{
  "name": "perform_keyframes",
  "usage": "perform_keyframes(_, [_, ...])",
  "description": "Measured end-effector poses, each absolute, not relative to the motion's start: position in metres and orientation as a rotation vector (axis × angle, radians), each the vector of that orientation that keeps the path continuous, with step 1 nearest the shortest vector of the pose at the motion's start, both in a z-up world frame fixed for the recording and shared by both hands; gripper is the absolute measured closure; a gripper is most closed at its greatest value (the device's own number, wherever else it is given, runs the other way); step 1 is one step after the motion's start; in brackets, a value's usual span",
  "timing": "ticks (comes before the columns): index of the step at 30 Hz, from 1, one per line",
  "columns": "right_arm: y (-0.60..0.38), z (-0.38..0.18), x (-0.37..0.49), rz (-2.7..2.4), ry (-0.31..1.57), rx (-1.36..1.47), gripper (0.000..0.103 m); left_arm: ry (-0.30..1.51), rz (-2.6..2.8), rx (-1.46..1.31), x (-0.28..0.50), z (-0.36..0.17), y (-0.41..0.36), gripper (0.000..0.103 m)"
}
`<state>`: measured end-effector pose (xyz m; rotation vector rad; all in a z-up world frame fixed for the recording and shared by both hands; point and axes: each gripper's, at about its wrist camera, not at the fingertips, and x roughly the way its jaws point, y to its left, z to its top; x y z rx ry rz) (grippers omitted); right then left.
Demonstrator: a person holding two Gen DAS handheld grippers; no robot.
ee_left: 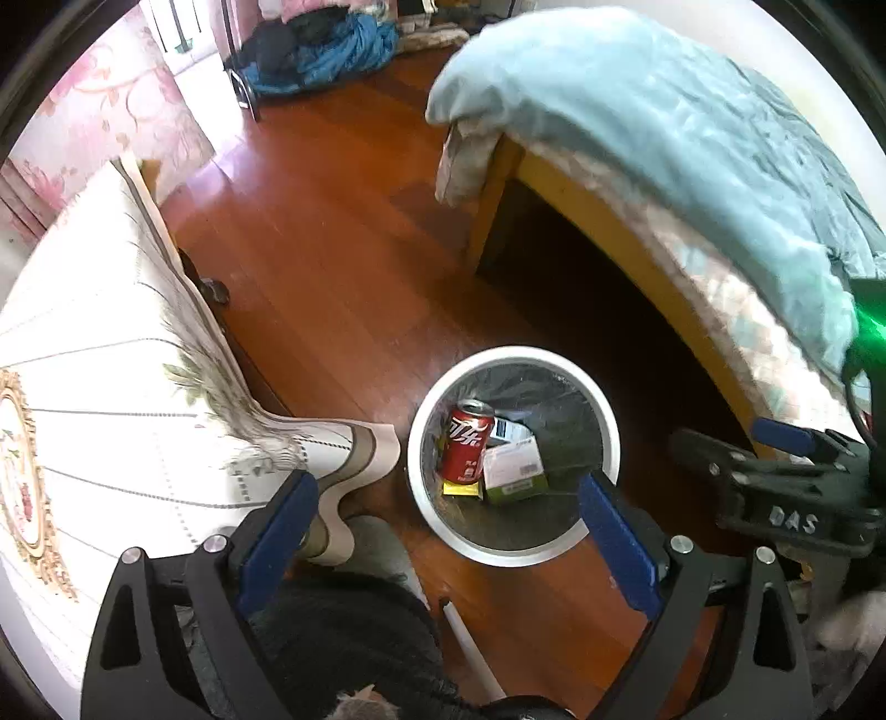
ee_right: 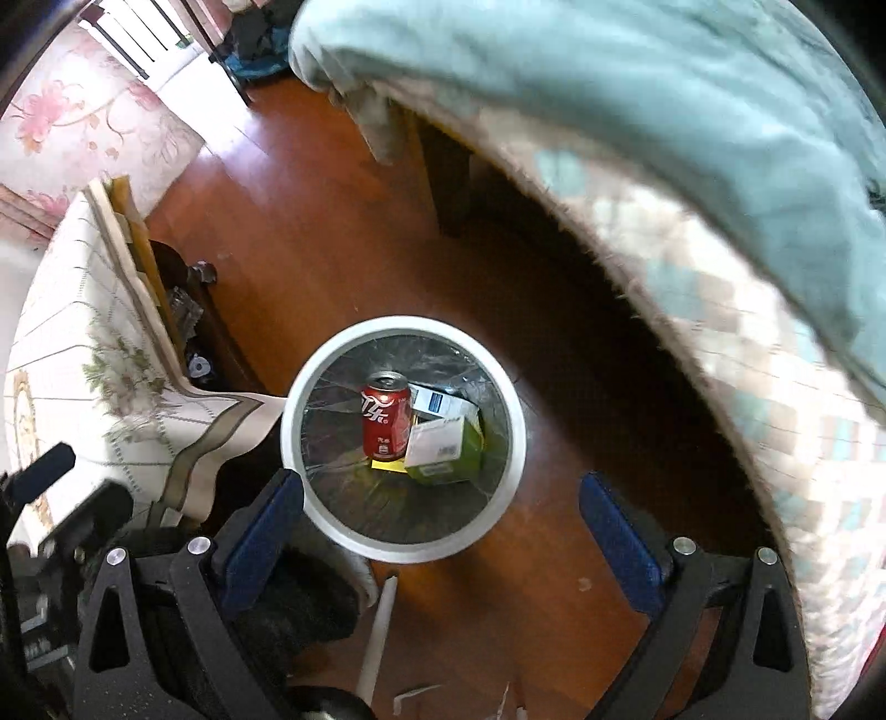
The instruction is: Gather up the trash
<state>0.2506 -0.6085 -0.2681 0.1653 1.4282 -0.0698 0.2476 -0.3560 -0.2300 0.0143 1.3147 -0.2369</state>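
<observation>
A white round trash bin (ee_left: 601, 407) with a dark liner stands on the wooden floor; it also shows in the right wrist view (ee_right: 512, 399). Inside it lie a red cola can (ee_left: 467, 441) (ee_right: 386, 416), a green and white box (ee_left: 512, 471) (ee_right: 443, 446), a blue and white box (ee_right: 440, 402) and a yellow scrap (ee_left: 459, 489). My left gripper (ee_left: 451, 518) is open and empty above the bin's near rim. My right gripper (ee_right: 443, 518) is open and empty above the bin too. The right gripper's body shows at the right of the left wrist view (ee_left: 786, 487).
A table with a white patterned cloth (ee_left: 111, 387) (ee_right: 83, 343) stands left of the bin. A bed with a teal blanket (ee_left: 664, 138) (ee_right: 637, 111) is on the right. A pile of blue clothes (ee_left: 326, 50) lies at the far end. A white stick (ee_right: 379, 631) lies on the floor near me.
</observation>
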Motion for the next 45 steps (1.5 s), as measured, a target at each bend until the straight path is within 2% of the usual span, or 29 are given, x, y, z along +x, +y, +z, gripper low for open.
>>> perform_keyframes(19, [-0.616, -0.059, 0.147, 0.046, 1.151, 0.201, 0.002, 1.048, -0.335, -0.019, 0.177, -0.06, -0.342, 0.007])
perform_keyframes(26, [-0.613, 0.01, 0.118, 0.107, 1.056, 0.208, 0.002, 0.98, -0.383, -0.057, 0.155, -0.014, -0.331, 0.007])
perform_keyframes(35, [-0.608, 0.058, 0.08, 0.16, 0.986, 0.241, 0.002, 0.926, -0.44, -0.081, 0.133, 0.024, -0.32, 0.007])
perform_keyframes(45, [-0.6, 0.072, 0.054, 0.201, 0.991, 0.259, 0.002, 0.906, -0.468, -0.099, 0.118, 0.04, -0.314, 0.007])
